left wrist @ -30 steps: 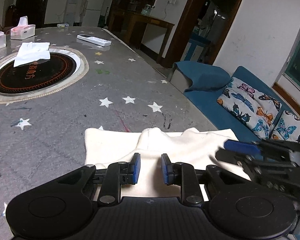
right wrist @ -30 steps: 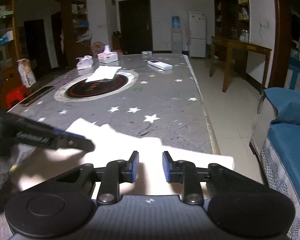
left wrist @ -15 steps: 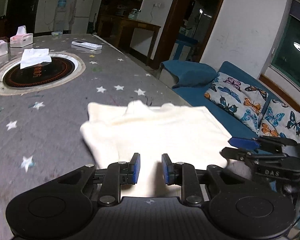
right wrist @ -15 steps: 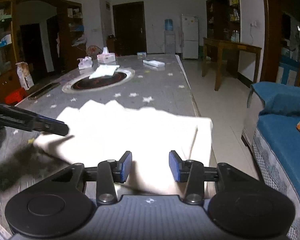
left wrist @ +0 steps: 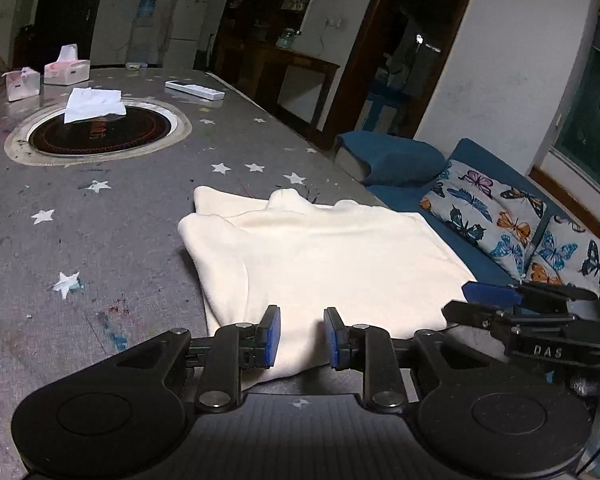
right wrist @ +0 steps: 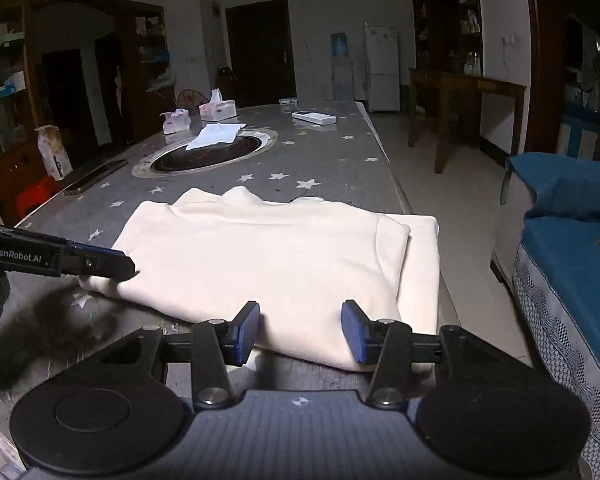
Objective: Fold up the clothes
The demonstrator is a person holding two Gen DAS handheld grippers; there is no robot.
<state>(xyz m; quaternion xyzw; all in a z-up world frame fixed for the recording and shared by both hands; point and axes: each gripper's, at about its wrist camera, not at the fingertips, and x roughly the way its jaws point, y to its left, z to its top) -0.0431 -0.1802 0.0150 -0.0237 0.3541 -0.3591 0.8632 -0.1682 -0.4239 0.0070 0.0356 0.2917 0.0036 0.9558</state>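
Note:
A cream garment (left wrist: 324,256) lies folded flat near the front of the grey star-patterned table (left wrist: 140,200); it also shows in the right wrist view (right wrist: 268,256). My left gripper (left wrist: 301,336) is open and empty, just in front of the garment's near edge. My right gripper (right wrist: 300,332) is open wide and empty at the garment's near edge. The right gripper shows at the right of the left wrist view (left wrist: 496,300). The left gripper shows at the left of the right wrist view (right wrist: 100,264), by the garment's left edge.
A round black hotplate (left wrist: 100,132) with a white cloth (left wrist: 94,104) on it sits mid-table. Tissue boxes (left wrist: 66,70) and a remote (left wrist: 194,90) lie at the far end. A blue sofa (left wrist: 460,208) with butterfly cushions stands right of the table.
Both grippers have pulled back from the garment, which now lies folded. The right gripper opened wider. The left gripper opened slightly.

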